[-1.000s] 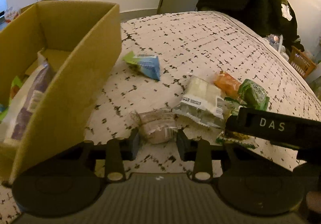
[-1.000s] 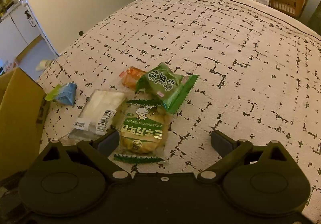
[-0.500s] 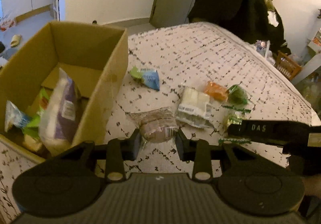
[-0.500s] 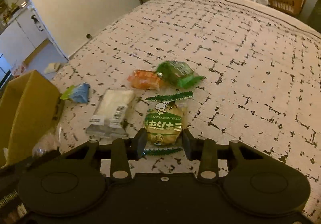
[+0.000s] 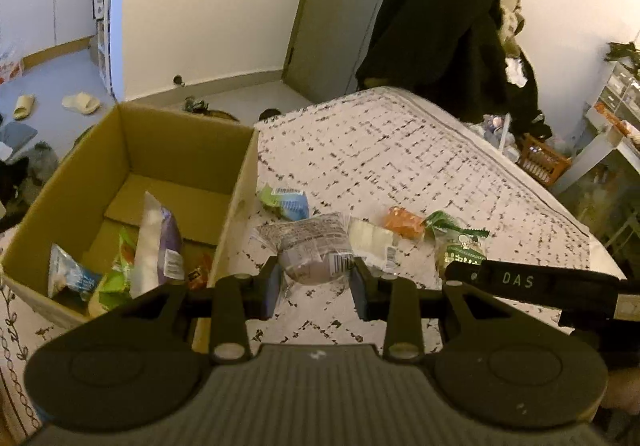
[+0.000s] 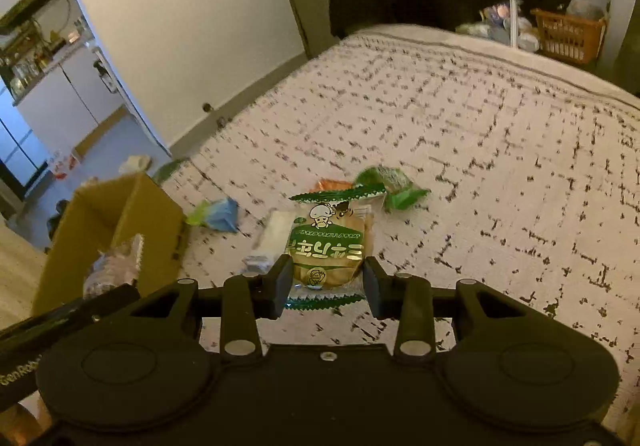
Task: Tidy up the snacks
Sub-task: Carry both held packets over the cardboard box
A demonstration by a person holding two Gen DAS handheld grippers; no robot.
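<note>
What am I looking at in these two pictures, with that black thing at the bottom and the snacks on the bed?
There is no robot here. A person holds a hand tool with a two-finger claw in each hand, and each tool carries a wide-angle camera looking forward along its fingers, so the black shape at the bottom of each picture is the tool itself.

One picture comes from the left claw, which is pinching a clear-wrapped brownish bun. The other comes from the right claw, which is clamped on a green-labelled pastry packet.

Both are raised over a bed cover with a dark fleck pattern. On it still lie a blue packet, a white packet, an orange packet and a green packet. At the left stands an open cardboard box that already holds several snacks.
</note>
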